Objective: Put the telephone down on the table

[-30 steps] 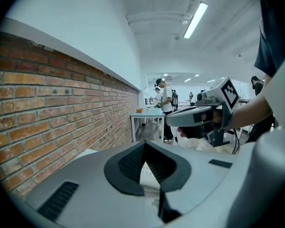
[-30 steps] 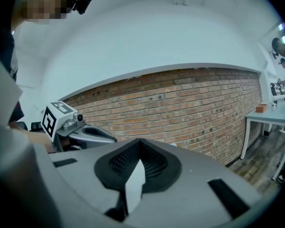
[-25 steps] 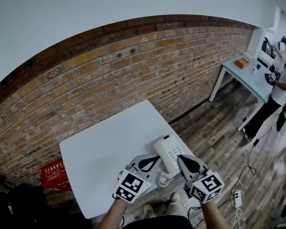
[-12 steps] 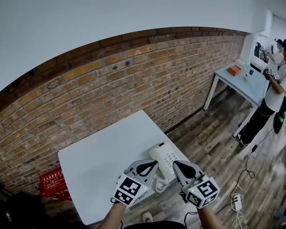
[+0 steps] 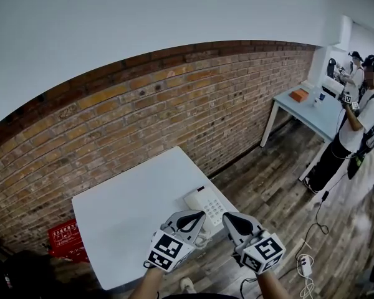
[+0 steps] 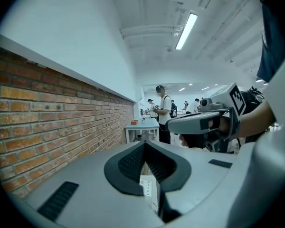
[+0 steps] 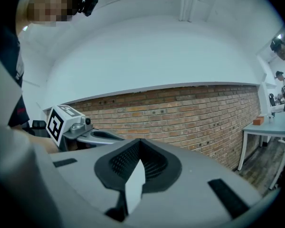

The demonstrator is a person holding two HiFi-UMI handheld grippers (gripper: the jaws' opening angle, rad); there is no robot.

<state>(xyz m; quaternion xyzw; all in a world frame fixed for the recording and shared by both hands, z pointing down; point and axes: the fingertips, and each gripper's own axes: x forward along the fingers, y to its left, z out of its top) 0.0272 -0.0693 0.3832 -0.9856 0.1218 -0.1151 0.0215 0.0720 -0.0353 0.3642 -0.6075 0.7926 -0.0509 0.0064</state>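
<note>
A white telephone [image 5: 203, 205] with a keypad lies flat on the white table [image 5: 124, 210], close to its near right corner, with its coiled cord [image 5: 202, 239] trailing toward me. My left gripper [image 5: 196, 217] hovers just over the phone's near end, shut with nothing pinched. My right gripper [image 5: 228, 218] is beside it to the right, off the table's edge, also shut. In the left gripper view the closed jaws [image 6: 145, 144] frame a strip of the phone [image 6: 149, 192] below. The right gripper view shows closed jaws [image 7: 140, 142] and a white sliver [image 7: 135, 190] beneath them.
A brick wall [image 5: 143, 117] runs behind the table. A red crate [image 5: 62, 237] sits on the floor at left. At right stand a second table [image 5: 305, 114] with an orange box, people [image 5: 355, 123], and a power strip with cables [image 5: 302, 266] on the wooden floor.
The head view has lifted and widened. Both grippers stay shut and have drawn slightly back toward me from the phone, which keeps its place on the table.
</note>
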